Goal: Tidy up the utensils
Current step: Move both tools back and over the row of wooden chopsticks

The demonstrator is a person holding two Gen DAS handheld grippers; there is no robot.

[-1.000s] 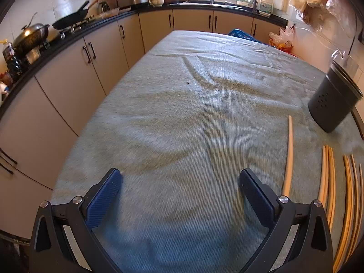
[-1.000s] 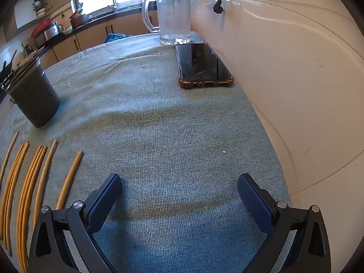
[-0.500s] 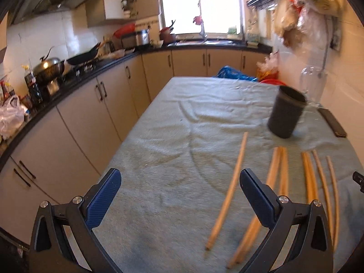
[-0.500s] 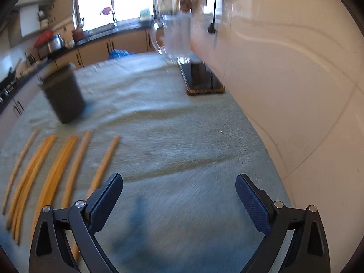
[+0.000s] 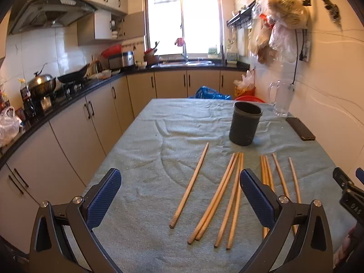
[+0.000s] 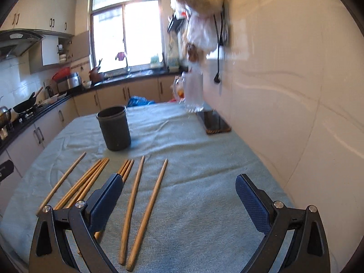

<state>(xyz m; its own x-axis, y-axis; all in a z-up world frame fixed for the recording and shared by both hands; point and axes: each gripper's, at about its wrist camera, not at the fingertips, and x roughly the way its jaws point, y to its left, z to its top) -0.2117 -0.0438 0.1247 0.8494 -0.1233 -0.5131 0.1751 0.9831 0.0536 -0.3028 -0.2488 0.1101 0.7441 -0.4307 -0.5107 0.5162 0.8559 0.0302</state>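
Showing: a kitchen table [image 5: 145, 232] covered with a grey-green cloth, seen from two hand-held grippers.
Left gripper [image 5: 180, 192]: raised above the near end of the table, blue-padded fingers wide apart, nothing between them.
Right gripper [image 6: 178, 195]: raised above the near right part of the table, fingers also wide apart and empty.
Chopsticks [image 5: 229, 195]: wooden, lying flat on the cloth in a loose row, pointing away toward the far end; one single stick [image 5: 190, 185] lies apart on the left, a cluster of four in the middle, more on the right.
Utensil holder [image 5: 245, 123]: dark round cup, upright, just beyond the far tips of the chopsticks.
Phone [image 6: 213, 121]: dark, flat on the cloth near the right wall.
Glass jug [image 5: 281, 97]: clear, upright at the far right corner, beyond the phone.
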